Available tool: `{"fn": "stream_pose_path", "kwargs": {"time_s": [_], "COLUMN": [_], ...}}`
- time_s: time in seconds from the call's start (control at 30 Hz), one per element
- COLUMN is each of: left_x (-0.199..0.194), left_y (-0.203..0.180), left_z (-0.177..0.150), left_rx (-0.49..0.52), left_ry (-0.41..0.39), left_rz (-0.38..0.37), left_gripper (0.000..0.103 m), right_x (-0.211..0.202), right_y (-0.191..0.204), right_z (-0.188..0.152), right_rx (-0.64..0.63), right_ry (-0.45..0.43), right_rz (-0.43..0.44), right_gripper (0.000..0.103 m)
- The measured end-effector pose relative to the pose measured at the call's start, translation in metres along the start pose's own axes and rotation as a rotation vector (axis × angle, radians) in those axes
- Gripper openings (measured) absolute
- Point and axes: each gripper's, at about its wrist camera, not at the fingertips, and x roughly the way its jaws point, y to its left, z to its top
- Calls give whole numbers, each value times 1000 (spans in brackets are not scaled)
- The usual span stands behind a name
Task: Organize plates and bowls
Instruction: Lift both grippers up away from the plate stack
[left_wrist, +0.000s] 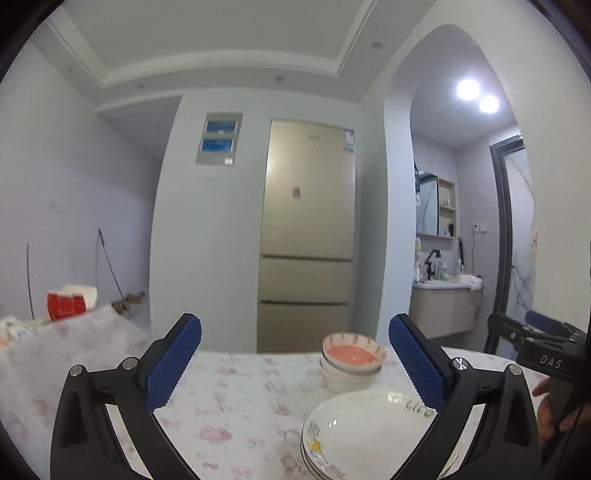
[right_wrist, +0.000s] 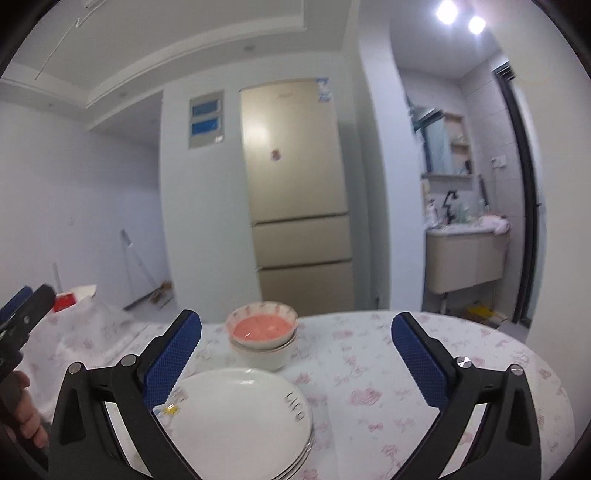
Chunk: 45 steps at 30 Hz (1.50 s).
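While both grippers hover level, we read each pair of fingers — left gripper (left_wrist: 294, 363), right gripper (right_wrist: 296, 358) — spread wide, gripping nothing. Stacked plates (right_wrist: 240, 417) sit on the tabletop (right_wrist: 388, 369), stacked bowls (right_wrist: 263, 338) just behind.

place: home dining area | centre frame: tall gold three-door fridge (left_wrist: 306, 236); foreground: table under pink-flowered white cloth (left_wrist: 236, 402); right, through arch: bathroom's beige vanity cabinet (left_wrist: 441, 310), wall mirror (left_wrist: 426, 206)
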Motion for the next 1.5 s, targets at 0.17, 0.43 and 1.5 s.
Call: {"fn": "stream_pose_path", "kwargs": {"time_s": [0.17, 0.43, 1.5], "left_x": [7, 11, -8], "left_y": [4, -2, -18], "left_z": [-28, -38, -30], "left_rx": [33, 58, 106], "left_ry": [-9, 14, -69], "left_rz": [93, 56, 71], "left_gripper": [103, 103, 103], "right_x": [8, 1, 10], "right_y": [12, 29, -7], "right_z": [-19, -35, -23], "right_rx": [-99, -209, -21], "right_ry": [4, -30, 64], "right_rz": [6, -9, -69], "right_gripper": [103, 103, 103]}}
